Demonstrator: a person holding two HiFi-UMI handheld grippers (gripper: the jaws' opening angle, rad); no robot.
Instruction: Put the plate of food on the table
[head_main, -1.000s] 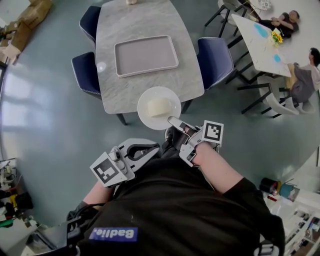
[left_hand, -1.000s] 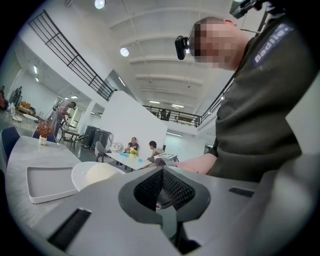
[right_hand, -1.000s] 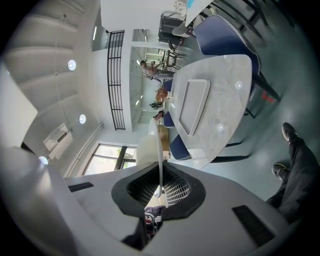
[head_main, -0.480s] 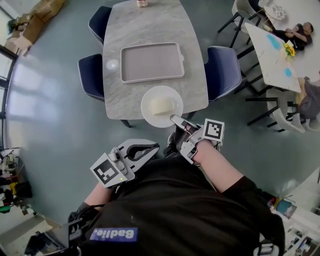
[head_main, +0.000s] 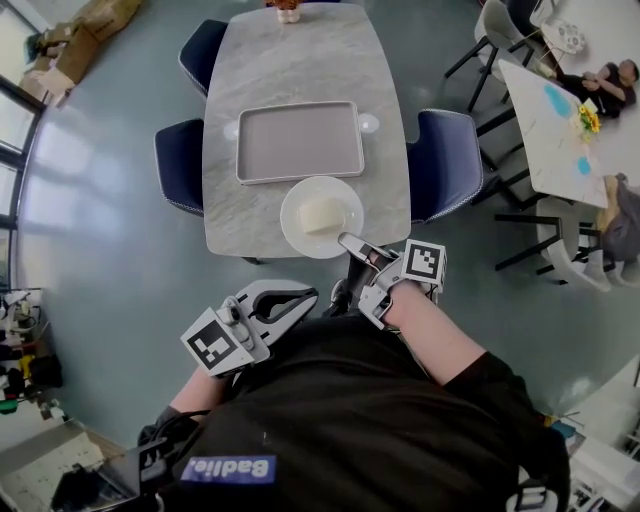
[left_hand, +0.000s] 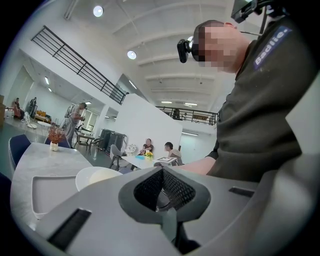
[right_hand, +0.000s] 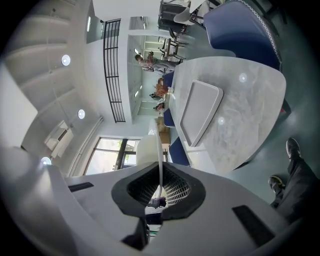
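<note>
room: an open hall with a grey floor. A long marble surface (head_main: 300, 60) stands on the far side, with blue chairs (head_main: 180, 165) along it and a grey tray (head_main: 298, 140) on its middle.
plate (head_main: 296, 236): white, carrying a pale block of food (head_main: 322, 214). It sits over the near end of the surface, just short of the tray. I cannot tell whether it touches the marble.
right claw (head_main: 348, 240): closed on the plate's near right rim. The right gripper view shows the rim edge-on, pinched between the pads.
left claw (head_main: 308, 296): closed on nothing, low by the person's body and well apart from the plate.
step: it looks like the plate is being brought in over the surface to be set down.
risk: the thin rim is pinched on one side only, so the far left side could sag and the food slide off. If the plate is let go while it overhangs the near edge, it could tip to the floor. If it is pushed too far, it could knock the tray.
</note>
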